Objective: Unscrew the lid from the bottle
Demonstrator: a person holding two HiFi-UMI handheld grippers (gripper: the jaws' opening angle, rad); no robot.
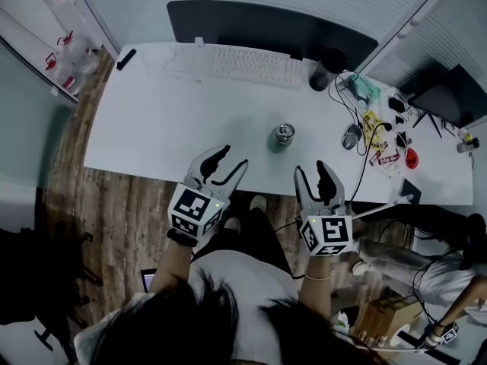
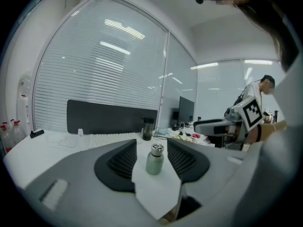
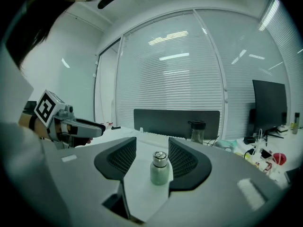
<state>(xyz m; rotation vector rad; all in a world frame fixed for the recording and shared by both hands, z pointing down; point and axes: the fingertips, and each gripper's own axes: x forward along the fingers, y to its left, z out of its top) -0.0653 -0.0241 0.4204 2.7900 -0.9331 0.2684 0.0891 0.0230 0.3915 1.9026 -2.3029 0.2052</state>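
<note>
- Pale-green metal, the bottle (image 1: 282, 140) stands upright on the white desk (image 1: 152, 135), not far from the front edge. Its silver lid (image 1: 284, 131) is on.
- The bottle sits ahead of both grippers and between them, and neither touches it.
- The left gripper (image 1: 230, 160) has its jaws partly apart with nothing between the pads. In the left gripper view the bottle only lines up with the gap, further off.
- The right gripper (image 1: 312, 170) stands wider open and is likewise empty, with the bottle centred in its gap.
- The step in hand looks like the approach. One gripper would best clamp the body low and firmly.
- The other should take the lid squarely, so that twisting does not tip the bottle.
- Bare desk surrounds the bottle, which leaves room to close in from both sides.
- The keyboard (image 1: 256, 65) and the dark tumbler (image 1: 326, 71) lie well behind.
- The mouse (image 1: 351, 136) and the cables (image 1: 370, 147) are nearer on the right, so that side wants care.
</note>
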